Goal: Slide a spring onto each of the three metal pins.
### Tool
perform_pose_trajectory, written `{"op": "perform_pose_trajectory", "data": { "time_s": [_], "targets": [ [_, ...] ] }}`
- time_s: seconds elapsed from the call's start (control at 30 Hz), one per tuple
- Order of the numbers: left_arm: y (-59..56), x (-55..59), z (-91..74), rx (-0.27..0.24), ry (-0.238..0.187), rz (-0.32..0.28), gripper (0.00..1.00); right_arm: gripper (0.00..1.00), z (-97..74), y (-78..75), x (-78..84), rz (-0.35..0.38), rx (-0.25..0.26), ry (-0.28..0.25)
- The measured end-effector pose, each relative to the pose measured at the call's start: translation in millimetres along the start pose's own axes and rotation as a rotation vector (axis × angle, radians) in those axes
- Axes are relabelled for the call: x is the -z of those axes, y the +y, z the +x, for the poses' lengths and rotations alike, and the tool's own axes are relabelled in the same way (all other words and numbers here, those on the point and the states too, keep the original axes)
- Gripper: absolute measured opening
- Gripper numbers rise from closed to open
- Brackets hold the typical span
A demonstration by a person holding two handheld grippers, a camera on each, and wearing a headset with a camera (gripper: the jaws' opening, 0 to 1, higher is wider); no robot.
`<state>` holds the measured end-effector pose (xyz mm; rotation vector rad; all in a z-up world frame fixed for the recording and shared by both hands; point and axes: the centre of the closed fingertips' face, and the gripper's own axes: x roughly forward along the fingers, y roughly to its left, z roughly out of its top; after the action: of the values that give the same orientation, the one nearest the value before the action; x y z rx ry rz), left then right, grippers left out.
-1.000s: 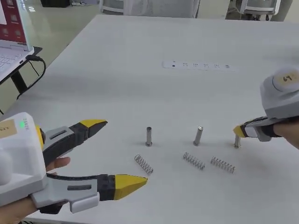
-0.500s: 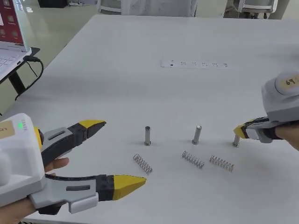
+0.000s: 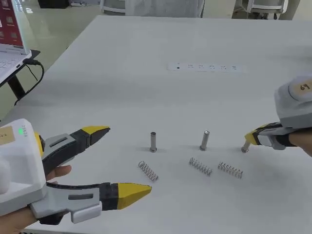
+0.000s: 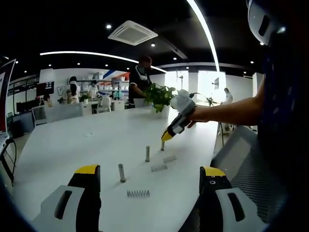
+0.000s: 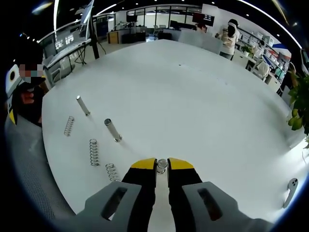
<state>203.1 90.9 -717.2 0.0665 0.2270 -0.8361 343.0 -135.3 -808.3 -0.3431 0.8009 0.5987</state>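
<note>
1. End pin [image 3: 245,147] stands upright on the white worktop [image 3: 146,87], to the right of the middle pin [image 3: 205,140]. Its top is clenched between the yellow tips of the right gripper [image 3: 248,139].
2. The left gripper [image 3: 129,160] is held released, jaws spread wide, well to the left of the middle pin and nearer the person, with a hand [image 3: 61,170] behind it.
3. Three springs lie flat on the worktop. The centre spring [image 3: 201,166] is just in front of the middle pin, the right spring [image 3: 230,170] is beside it toward the end pin, and the left spring [image 3: 147,171] is further to the left.
4. The left pin [image 3: 153,141] stands upright and bare, left of the middle pin and just behind the left spring.
5. A white power strip [image 3: 204,67] lies well beyond the middle pin, and a laptop [image 3: 9,34] sits far to its left, off the worktop's edge.
</note>
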Motion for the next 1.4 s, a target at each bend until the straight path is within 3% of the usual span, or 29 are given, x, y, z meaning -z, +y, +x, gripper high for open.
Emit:
{"op": "perform_pose_trajectory", "data": {
  "time_s": [0.53, 0.9, 1.07, 1.27, 1.4],
  "targets": [
    [-0.5, 0.1, 0.2, 0.004, 0.001, 0.000, 0.81, 0.11, -5.0, 1.1, -2.9, -0.015, 0.003, -0.020],
    [-0.4, 0.6, -0.1, 0.007, 0.004, 0.002, 0.81, 0.13, -22.8, 3.5, -13.0, -0.042, 0.020, -0.063],
    [-0.8, 0.6, 0.1, 0.009, 0.004, 0.002, 0.81, 0.13, -34.4, 14.7, -26.0, -0.082, 0.010, -0.094],
    [-0.6, 0.3, 0.2, 0.008, 0.001, 0.000, 0.81, 0.13, -41.2, 32.6, -39.4, -0.108, -0.037, -0.124],
    [-0.5, -0.2, -0.1, 0.006, -0.002, -0.001, 0.81, 0.12, -40.2, 48.7, -37.7, -0.140, -0.096, -0.092]
  ]
}}
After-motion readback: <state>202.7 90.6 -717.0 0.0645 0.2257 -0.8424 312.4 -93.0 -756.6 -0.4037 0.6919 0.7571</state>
